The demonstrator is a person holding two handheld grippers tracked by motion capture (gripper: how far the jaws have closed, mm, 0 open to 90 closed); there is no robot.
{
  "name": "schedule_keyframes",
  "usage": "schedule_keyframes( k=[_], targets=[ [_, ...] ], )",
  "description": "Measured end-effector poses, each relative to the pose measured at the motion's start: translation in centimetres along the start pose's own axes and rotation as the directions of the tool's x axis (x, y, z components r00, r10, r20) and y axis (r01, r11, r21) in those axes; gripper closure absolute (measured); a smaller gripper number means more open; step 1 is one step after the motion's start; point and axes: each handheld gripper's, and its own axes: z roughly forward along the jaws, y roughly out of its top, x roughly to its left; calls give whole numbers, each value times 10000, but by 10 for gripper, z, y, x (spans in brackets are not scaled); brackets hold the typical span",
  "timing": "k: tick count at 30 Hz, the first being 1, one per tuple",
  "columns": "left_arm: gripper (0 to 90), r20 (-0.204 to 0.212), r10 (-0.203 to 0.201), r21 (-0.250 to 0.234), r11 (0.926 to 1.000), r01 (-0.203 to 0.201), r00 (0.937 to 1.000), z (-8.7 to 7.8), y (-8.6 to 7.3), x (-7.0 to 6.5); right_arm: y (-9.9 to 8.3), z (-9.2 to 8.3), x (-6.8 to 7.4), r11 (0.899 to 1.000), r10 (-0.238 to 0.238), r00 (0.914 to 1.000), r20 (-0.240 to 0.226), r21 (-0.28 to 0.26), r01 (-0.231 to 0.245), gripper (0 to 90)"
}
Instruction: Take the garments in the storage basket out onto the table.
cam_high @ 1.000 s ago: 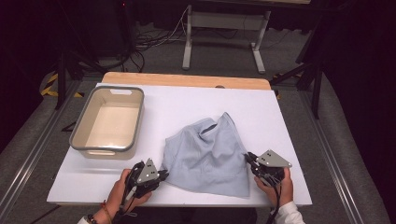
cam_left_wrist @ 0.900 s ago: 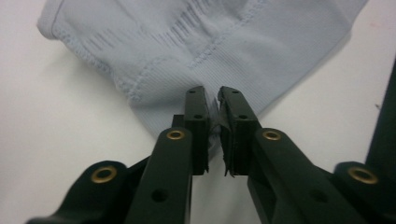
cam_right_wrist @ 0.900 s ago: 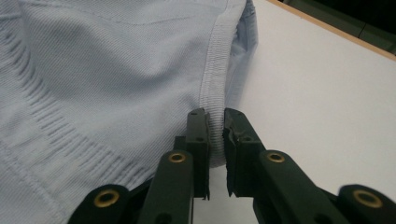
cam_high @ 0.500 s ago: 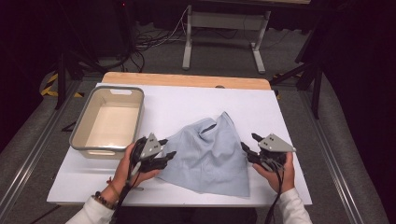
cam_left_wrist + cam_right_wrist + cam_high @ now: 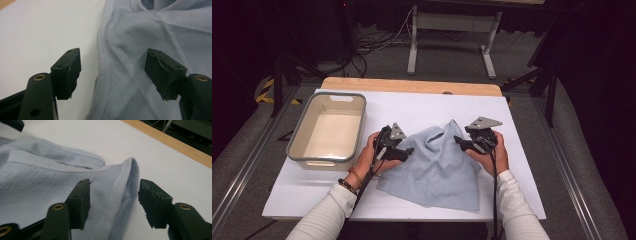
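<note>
Across the middle of the white desk (image 5: 422, 107) lies a pale blue garment (image 5: 437, 170), rumpled, its long axis running from the near edge up toward the far side, where a bunched ridge rises. Both sets of tongs sit at that far half, one on each flank: the left tongs (image 5: 404, 152) at its left hem, the right tongs (image 5: 460, 142) at its right edge, about equally near. Seen from the left gripper view, the ribbed hem (image 5: 103, 75) runs up between the spread jaws, which have just been opening and press on nothing. From the right gripper view, a folded seam edge (image 5: 125, 185) lies between jaws likewise spread, cloth between them but not pinched. A beige tub (image 5: 328, 129) stands well apart on the left of the desk.
</note>
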Motion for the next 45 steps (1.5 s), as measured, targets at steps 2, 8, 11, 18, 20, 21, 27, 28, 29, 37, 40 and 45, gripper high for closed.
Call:
schedule_keyframes(
  k=[2,8,11,18,20,21,27,28,29,37,40,45],
  targets=[
    [343,374,-198,125,9997,193,9991,3,-4,5,0,7,-3,9995,269,9996,-91,196,-267,469],
    [502,1061,-227,588,9981,165,9941,6,-11,8,-3,19,-4,9987,439,9983,-384,292,-428,425],
    [560,1399,-247,693,9975,151,9899,6,-15,10,-4,26,-6,9971,520,9968,-603,591,-485,469],
    [777,1486,127,664,9975,-228,9888,3,-17,8,-9,32,-2,9930,188,9978,-630,1178,-113,806],
    [792,1366,259,536,9980,-335,9903,2,-18,6,-10,31,0,9912,-59,9976,-684,1314,149,872],
    [798,1264,300,491,9981,-364,9915,0,-19,4,-10,31,1,9899,-194,9975,-683,1390,287,875],
    [805,824,485,160,9986,-499,9954,-12,-24,-4,-14,23,5,9915,-425,9980,-460,1208,478,878],
    [804,730,508,13,9987,-510,9960,-17,-27,-6,-15,18,3,9945,-339,9987,-369,975,374,878],
    [805,659,532,-65,9986,-529,9964,-20,-29,-7,-15,17,3,9955,-305,9990,-322,891,333,878],
    [804,401,715,-396,9968,-699,9966,-35,-44,-16,-23,-1,3,9999,68,10000,-35,103,-67,879],
    [804,323,828,-570,9951,-808,9960,-39,-47,-20,-26,-3,5,10000,71,10000,28,62,-71,879],
    [804,255,1066,-495,9932,-1053,9940,-40,-49,-25,-33,-4,7,9997,207,9998,12,-154,-206,879]
  ],
)
